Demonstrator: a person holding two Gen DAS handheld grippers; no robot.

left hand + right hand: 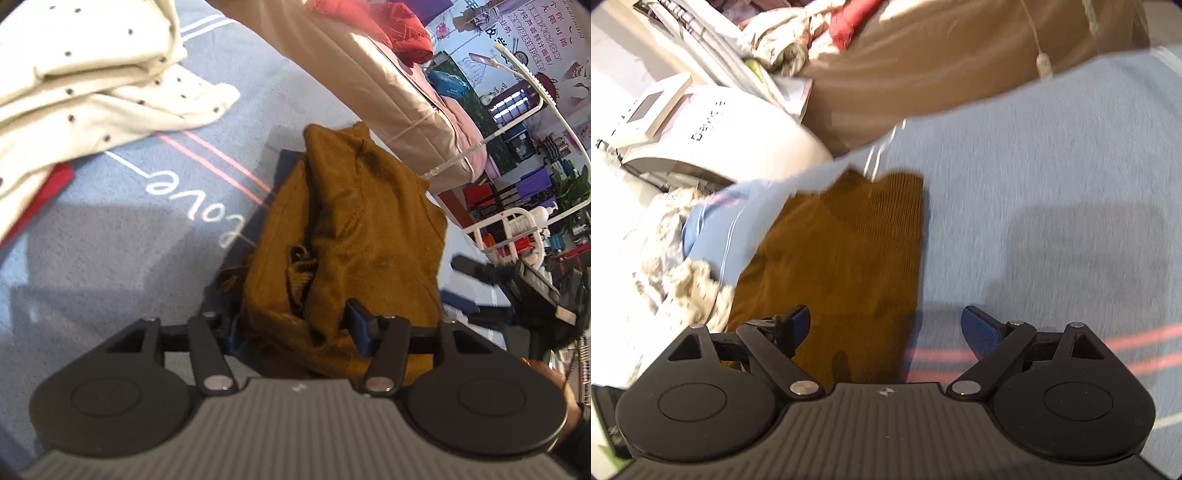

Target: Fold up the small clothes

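Observation:
A mustard-brown knit garment (pixel 369 229) lies bunched in a heap on the blue bedspread (pixel 110 240). My left gripper (pixel 295 328) is shut on its near end: cloth fills the gap, the right blue pad (pixel 358 325) presses into it, and the left pad is hidden by fabric. In the right wrist view another part of the brown garment (pixel 849 251) lies flat on the bedspread (pixel 1052 166). My right gripper (pixel 888 325) stands open just above the garment's near right edge, nothing gripped.
A cream dotted garment (pixel 92 85) lies crumpled at the far left over something red (pixel 48 195). Dark navy fabric (pixel 288 162) shows under the brown heap. A beige duvet (pixel 369 74) borders the far side. A white device (pixel 713 125) and patterned cream cloth (pixel 683 288) sit left.

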